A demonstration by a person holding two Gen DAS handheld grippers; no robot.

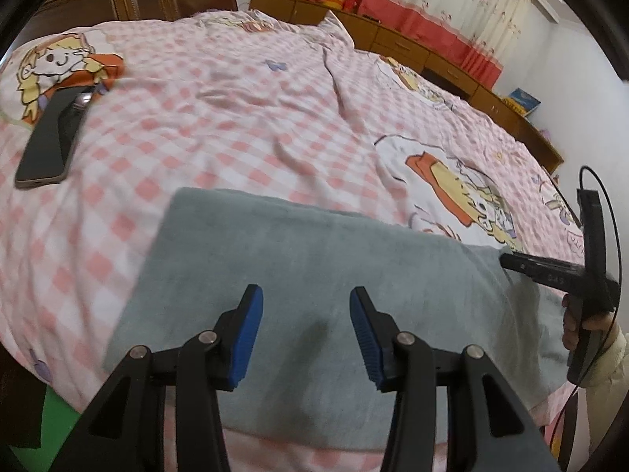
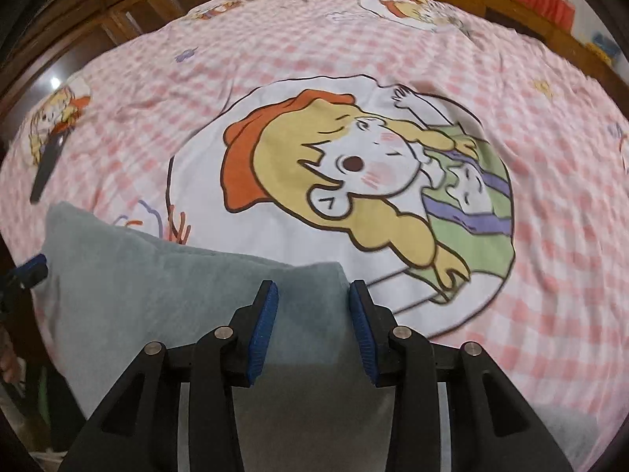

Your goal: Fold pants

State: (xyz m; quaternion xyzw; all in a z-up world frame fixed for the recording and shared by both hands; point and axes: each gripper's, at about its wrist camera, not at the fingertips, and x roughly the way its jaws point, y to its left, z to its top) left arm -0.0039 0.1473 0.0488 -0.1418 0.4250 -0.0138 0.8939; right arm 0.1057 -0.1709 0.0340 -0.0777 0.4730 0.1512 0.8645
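Note:
Grey pants [image 1: 314,259], folded into a flat rectangle, lie at the near edge of a bed with a pink checked cover [image 1: 220,118]. My left gripper [image 1: 306,289] hovers over the middle of the pants, its blue pads wide apart with nothing between them. My right gripper [image 2: 312,284] is over the right far corner of the pants [image 2: 177,295]. Its jaws stand apart, with the cloth's corner lying between and below them, and the pads do not press on it. From the left wrist view the right gripper [image 1: 505,259] shows side-on at that corner, held by a hand [image 1: 574,326].
A dark phone [image 1: 53,137] lies on the cover at the far left. Wooden cabinets [image 1: 412,47] run behind the bed, under red and white curtains [image 1: 452,8]. A large cartoon print [image 2: 354,181] covers the bedding beyond the pants. A book [image 1: 523,100] sits on the cabinet.

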